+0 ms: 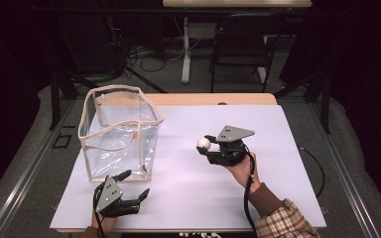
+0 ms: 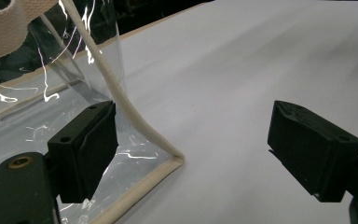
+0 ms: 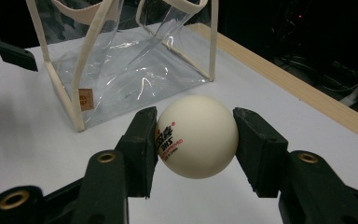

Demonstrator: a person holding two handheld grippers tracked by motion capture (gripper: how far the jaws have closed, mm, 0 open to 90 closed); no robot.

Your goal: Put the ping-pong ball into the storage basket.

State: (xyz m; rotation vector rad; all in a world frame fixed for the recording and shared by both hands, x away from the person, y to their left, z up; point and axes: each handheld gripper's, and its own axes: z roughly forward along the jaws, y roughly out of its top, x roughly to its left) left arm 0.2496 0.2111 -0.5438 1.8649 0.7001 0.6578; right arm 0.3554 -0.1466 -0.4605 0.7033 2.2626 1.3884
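Table (image 1: 287,148): covered with a white sheet; a bare wooden strip is seen along the far edge.
Clear bag (image 1: 121,131): transparent plastic with beige fabric trim, stood upright and open-topped on the left half of the table, toward the far-left corner. A small tan label is seen on its side seam in the right gripper view (image 3: 86,99). Nothing can be made out inside it.
Right gripper (image 1: 207,147): held above the middle of the table, right of the bag and well apart from it, with a grey three-cornered plate on top. Jaws are pinched on a white ball, one pad pressed on each side.
Left gripper (image 1: 136,186): held low near the near-left corner of the table, just in front of the bag's near side. Jaws are spread wide, nothing between them. In the left gripper view (image 2: 193,154) one jaw is seen at the bag's bottom corner, against or just beside the plastic wall; contact cannot be told. The other jaw is over bare sheet.
Right hand (image 1: 243,173): wrapped around the right gripper's grip, plaid sleeve at the near edge.
Ball (image 1: 204,144): white table-tennis ball, red print seen on it in the right gripper view (image 3: 198,137), carried off the table between the right gripper's jaws.
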